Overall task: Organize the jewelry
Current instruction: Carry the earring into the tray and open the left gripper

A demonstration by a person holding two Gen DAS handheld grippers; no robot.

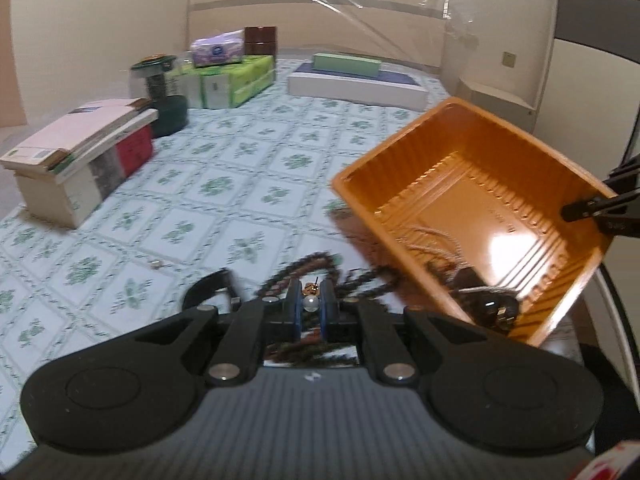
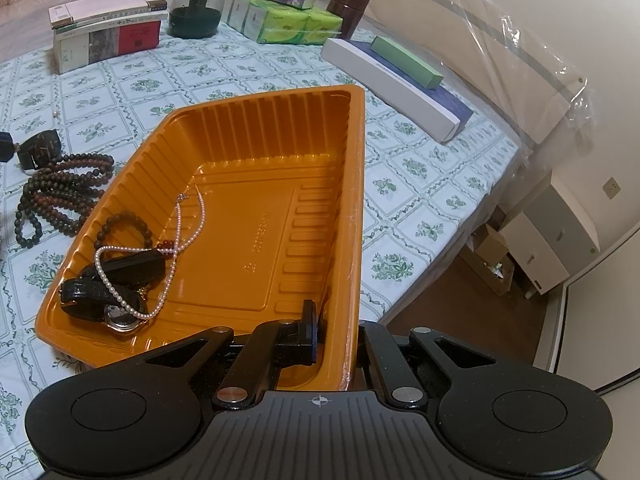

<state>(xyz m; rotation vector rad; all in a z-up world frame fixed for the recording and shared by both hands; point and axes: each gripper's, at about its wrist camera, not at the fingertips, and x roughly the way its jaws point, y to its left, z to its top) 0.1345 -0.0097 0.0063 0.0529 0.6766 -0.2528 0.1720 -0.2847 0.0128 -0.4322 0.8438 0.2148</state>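
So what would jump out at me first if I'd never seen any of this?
Probably the bright orange ribbed plastic tray, tilted up off the green-flowered tablecloth with the right tool clamped on its wall. Inside lie a white pearl necklace, a dark bead bracelet and a black-strapped wristwatch. The left tool pinches a small pearl earring.

In the right wrist view the tray (image 2: pixel 256 184) sits on the bed (image 2: pixel 420 184), with a pearl strand (image 2: pixel 176 236) and watch (image 2: pixel 116 312) in its seven o'clock corner. Loose beads (image 2: pixel 60 192) lie at nine o'clock, books (image 2: pixel 104 28) at eleven, tissue packs (image 2: pixel 288 20) at twelve.
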